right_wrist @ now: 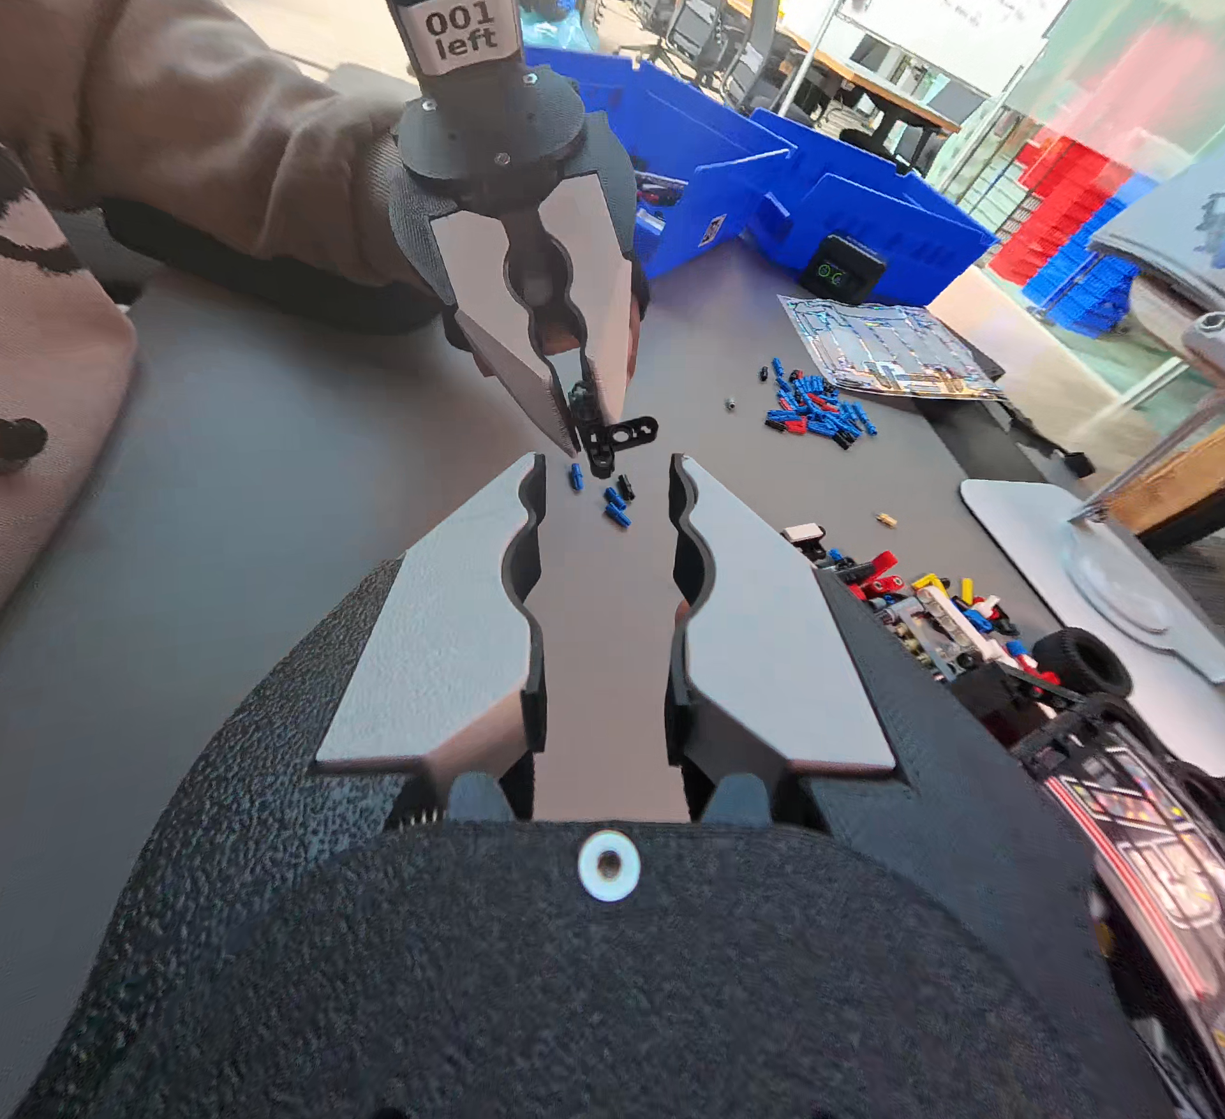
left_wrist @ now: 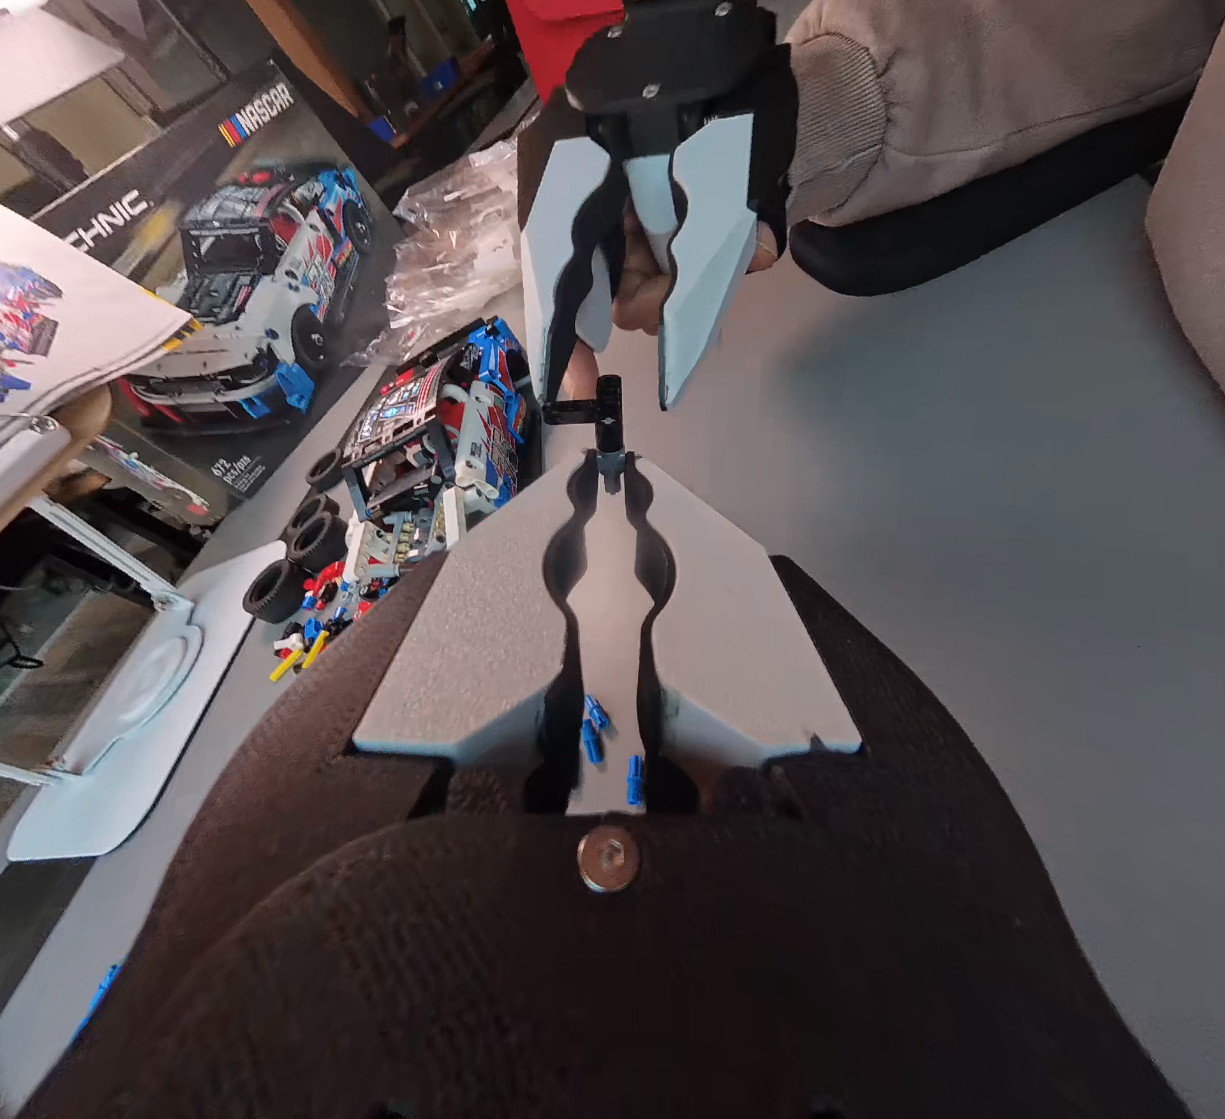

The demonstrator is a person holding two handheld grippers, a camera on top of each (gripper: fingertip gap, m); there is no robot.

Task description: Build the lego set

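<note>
Up close, we count three blue pins (right_wrist: 613, 500) and one black pin (right_wrist: 626, 486) on the grey worktop (right_wrist: 265, 490). Our left gripper (left_wrist: 610, 465) pinches a black T-shaped piece (right_wrist: 613, 434), fingers nearly together. Our right gripper (right_wrist: 606, 457) gapes wide, holding nothing. Partly built car (left_wrist: 437, 444) near; its far side hidden.

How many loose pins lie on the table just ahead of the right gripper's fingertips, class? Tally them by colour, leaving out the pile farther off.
Blue pins: 3
Black pins: 1
Total: 4, not counting the black piece held in the left gripper.
</note>
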